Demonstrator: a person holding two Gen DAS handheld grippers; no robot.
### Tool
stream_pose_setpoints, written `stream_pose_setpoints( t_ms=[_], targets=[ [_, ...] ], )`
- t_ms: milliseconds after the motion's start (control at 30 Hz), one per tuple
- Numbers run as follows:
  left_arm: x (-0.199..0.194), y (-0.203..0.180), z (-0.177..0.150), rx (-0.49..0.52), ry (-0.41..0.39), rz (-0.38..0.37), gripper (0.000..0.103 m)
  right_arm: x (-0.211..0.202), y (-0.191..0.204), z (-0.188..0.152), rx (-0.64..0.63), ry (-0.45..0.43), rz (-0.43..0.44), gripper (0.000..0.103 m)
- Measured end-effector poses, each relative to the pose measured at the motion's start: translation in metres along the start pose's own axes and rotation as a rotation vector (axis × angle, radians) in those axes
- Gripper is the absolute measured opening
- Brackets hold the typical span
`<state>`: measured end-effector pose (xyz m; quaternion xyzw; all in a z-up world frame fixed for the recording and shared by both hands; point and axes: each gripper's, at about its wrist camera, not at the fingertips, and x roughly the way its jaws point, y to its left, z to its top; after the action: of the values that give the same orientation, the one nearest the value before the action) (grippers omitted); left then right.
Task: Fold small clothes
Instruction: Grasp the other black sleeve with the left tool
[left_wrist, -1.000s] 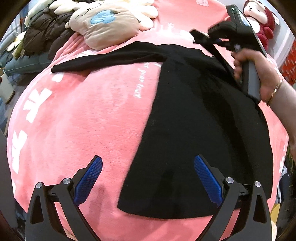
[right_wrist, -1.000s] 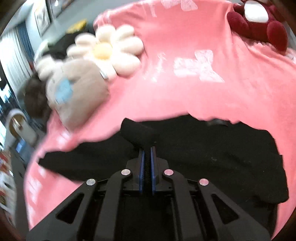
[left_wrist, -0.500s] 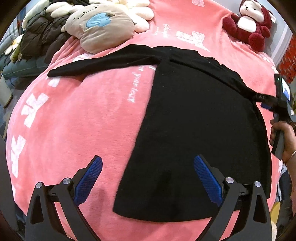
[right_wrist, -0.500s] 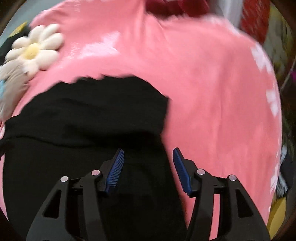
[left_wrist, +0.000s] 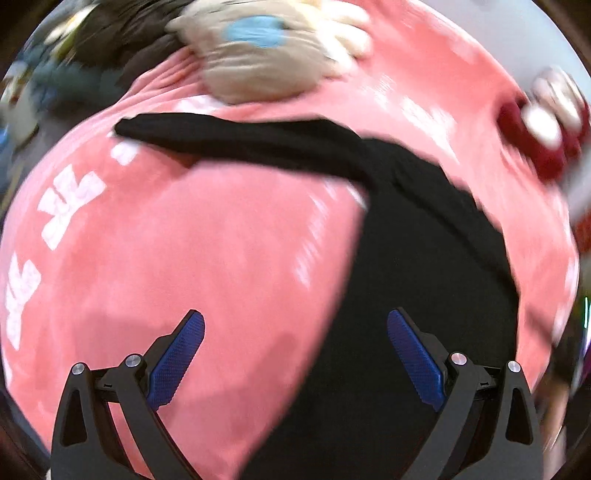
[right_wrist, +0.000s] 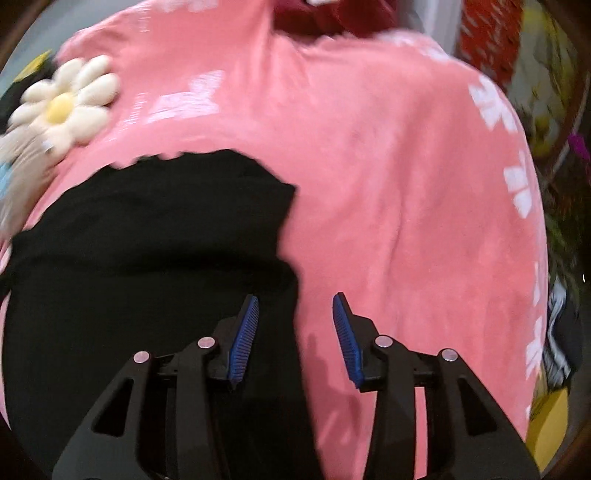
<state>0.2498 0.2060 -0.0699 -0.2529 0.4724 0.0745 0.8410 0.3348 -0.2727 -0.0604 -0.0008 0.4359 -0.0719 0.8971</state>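
Observation:
A black long-sleeved garment (left_wrist: 424, 266) lies flat on a pink blanket (left_wrist: 207, 251). Its left sleeve (left_wrist: 236, 136) stretches out to the left in the left wrist view. In the right wrist view the garment (right_wrist: 147, 251) fills the left half, its right edge running down between the fingers. My left gripper (left_wrist: 295, 354) is open and empty, hovering over the garment's lower left edge. My right gripper (right_wrist: 295, 332) is open and empty above the garment's right edge.
A beige plush with a blue patch (left_wrist: 258, 59) and a white daisy cushion (right_wrist: 66, 103) lie at the far end of the blanket. A red and white plush toy (left_wrist: 546, 125) sits at the far right. Dark clothes (left_wrist: 122, 48) are piled beyond the blanket's far left.
My right gripper let go of the folded-in right sleeve, opened, and drew back to the garment's right edge. The left gripper stayed open and shifted left; its view is now blurred.

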Motion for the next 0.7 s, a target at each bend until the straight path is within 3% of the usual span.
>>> stream_pose_setpoints(
  t_ms=[133, 167, 300, 367, 500, 567, 667, 700],
  targets=[
    [0.024, 0.053, 0.066, -0.209, -0.036, -0.005, 0.097, -0.042, 0.034, -0.044, -0.079, 0.010, 0.068, 0.048],
    [0.033, 0.068, 0.084, -0.248, -0.043, 0.040, 0.097, -0.050, 0.041, -0.057, -0.106, 0.011, 0.066, 0.054],
    [0.061, 0.096, 0.131, -0.235, -0.106, 0.159, 0.097, -0.069, 0.071, -0.089, -0.161, 0.022, 0.077, 0.054],
    [0.082, 0.109, 0.147, -0.227, -0.090, 0.216, 0.097, -0.070, 0.077, -0.100, -0.133, 0.053, 0.101, 0.055],
    [0.114, 0.143, 0.163, -0.364, -0.060, 0.189, 0.096, -0.065, 0.078, -0.104, -0.073, 0.103, 0.119, 0.058],
    [0.125, 0.161, 0.168, -0.442, -0.054, 0.171, 0.090, -0.069, 0.081, -0.109, -0.073, 0.106, 0.117, 0.060],
    [0.122, 0.178, 0.171, -0.551, -0.121, 0.156, 0.078, -0.072, 0.083, -0.111, -0.073, 0.109, 0.114, 0.063],
    [0.120, 0.180, 0.172, -0.567, -0.135, 0.164, 0.068, -0.073, 0.083, -0.112, -0.070, 0.110, 0.115, 0.065]
  ],
)
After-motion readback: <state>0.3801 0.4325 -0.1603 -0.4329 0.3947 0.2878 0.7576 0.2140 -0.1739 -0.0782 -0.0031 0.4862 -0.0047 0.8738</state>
